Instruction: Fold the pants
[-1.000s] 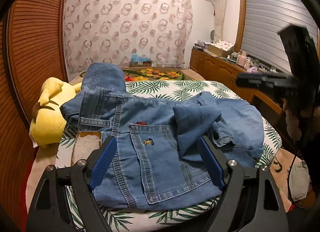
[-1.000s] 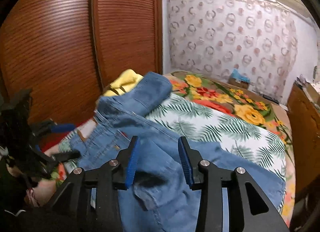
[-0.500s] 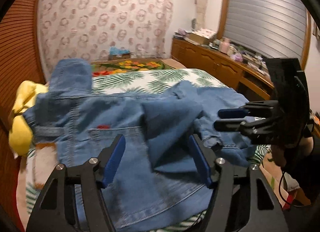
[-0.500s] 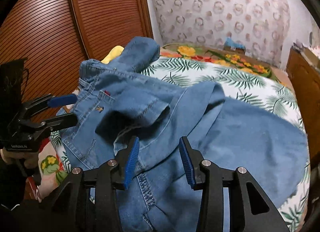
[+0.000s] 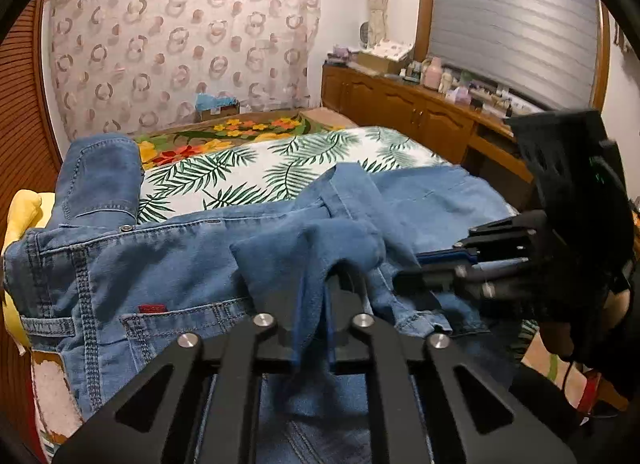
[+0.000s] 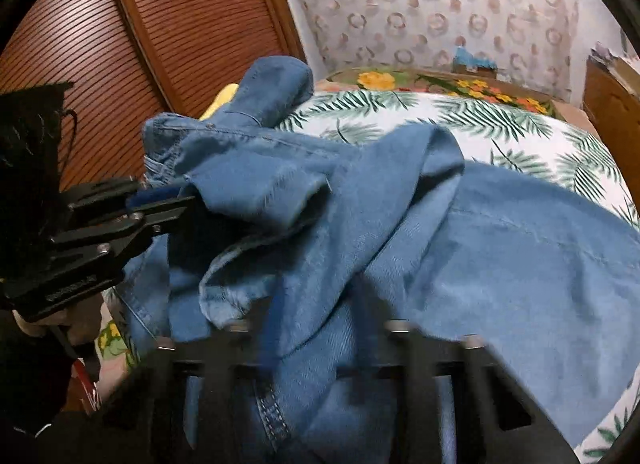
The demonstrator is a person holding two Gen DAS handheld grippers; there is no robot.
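Having swung in over the bed (image 5: 280, 168) from wide open, now pinching a raised fold of the pants (image 5: 168, 264) in the left gripper (image 5: 326, 316) and closing the right gripper (image 6: 316, 328) on denim alongside, readying both for lifting and folding over.

This is a home bedroom: a bed under a white palm-leaf printed bedspread (image 5: 280, 168), a brown louvred wooden wardrobe door (image 6: 120, 32), a ring-patterned sheer curtain (image 5: 180, 44), and a long wooden sideboard (image 5: 420, 116) cluttered with small household items.
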